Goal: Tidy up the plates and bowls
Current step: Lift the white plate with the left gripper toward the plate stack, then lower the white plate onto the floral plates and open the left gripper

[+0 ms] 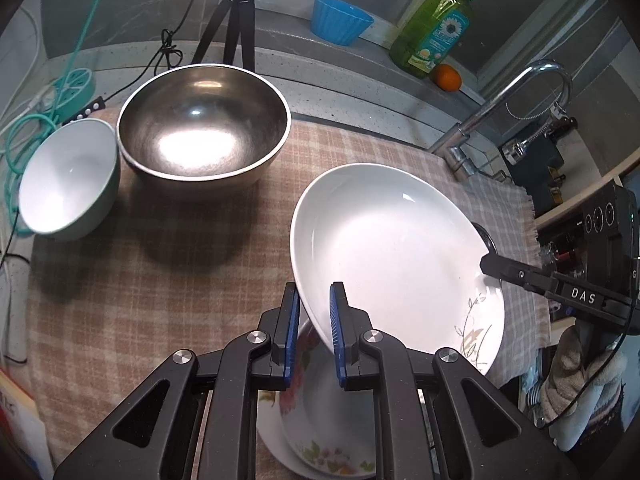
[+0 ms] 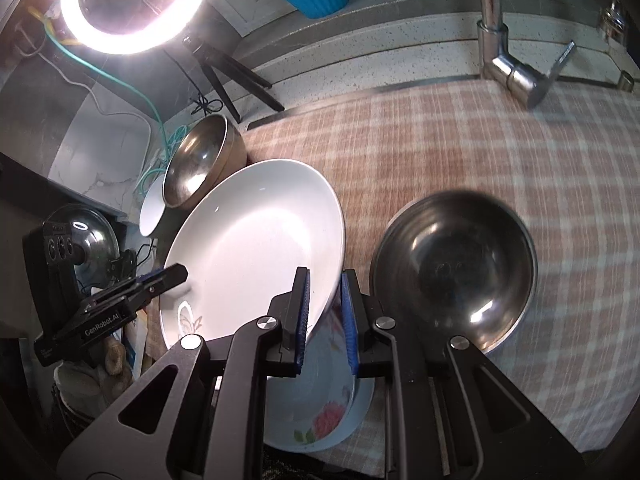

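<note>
A white plate (image 1: 392, 248) with a leaf pattern is held tilted above a floral plate (image 1: 320, 432). My left gripper (image 1: 314, 332) grips the white plate's near rim between its blue pads. My right gripper (image 2: 326, 316) grips the opposite rim of the same white plate (image 2: 256, 248); the floral plate (image 2: 320, 412) lies under it. My right gripper also shows in the left wrist view (image 1: 486, 266). A large steel bowl (image 1: 204, 120) and a white bowl (image 1: 66, 178) stand at the back left. A smaller steel bowl (image 2: 456, 268) stands right of the plates.
A checked cloth (image 1: 160, 264) covers the counter. A faucet (image 1: 516, 96), a green soap bottle (image 1: 436, 28), an orange (image 1: 447, 78) and a blue cup (image 1: 340, 20) are at the back. A tripod (image 1: 236, 16) and ring light (image 2: 136, 4) stand behind the bowls, with cables (image 1: 24, 136) at the left.
</note>
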A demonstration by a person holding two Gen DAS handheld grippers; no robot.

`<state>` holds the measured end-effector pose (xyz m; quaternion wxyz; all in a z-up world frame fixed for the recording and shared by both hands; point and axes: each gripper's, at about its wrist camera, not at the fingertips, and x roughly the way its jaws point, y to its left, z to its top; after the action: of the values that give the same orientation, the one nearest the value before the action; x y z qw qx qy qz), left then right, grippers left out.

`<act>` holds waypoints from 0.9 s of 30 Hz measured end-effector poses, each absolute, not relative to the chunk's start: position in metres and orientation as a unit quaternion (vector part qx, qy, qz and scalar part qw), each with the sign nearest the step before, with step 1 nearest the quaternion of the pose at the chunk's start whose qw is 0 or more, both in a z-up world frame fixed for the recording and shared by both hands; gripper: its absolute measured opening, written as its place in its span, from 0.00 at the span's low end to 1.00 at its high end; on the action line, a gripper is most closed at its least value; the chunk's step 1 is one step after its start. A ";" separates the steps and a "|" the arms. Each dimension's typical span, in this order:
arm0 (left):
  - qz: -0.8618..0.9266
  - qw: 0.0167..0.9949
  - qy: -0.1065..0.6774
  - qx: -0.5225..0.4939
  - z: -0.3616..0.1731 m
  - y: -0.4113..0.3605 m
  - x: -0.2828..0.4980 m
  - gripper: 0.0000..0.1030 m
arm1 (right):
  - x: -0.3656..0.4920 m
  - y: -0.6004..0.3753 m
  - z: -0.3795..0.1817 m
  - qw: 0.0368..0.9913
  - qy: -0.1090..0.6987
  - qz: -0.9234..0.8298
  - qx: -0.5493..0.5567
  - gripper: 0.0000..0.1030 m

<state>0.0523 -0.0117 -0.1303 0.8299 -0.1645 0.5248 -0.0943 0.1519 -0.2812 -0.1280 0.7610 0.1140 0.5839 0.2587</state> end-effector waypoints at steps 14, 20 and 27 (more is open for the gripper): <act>-0.108 0.820 0.543 -0.141 -0.139 -0.016 0.023 0.13 | 0.095 -0.284 -0.138 0.754 0.596 0.248 0.121 0.16; -0.115 0.814 0.553 -0.133 -0.144 -0.016 0.012 0.13 | 0.082 -0.285 -0.140 0.753 0.598 0.244 0.122 0.16; -0.120 0.807 0.564 -0.128 -0.151 -0.017 0.003 0.13 | 0.073 -0.285 -0.147 0.750 0.606 0.239 0.114 0.16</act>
<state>0.0030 -0.0172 -0.1507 0.8067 -0.1285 0.5641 -0.1203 0.0734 -0.2847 -0.1471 0.7497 0.1143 0.6064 0.2392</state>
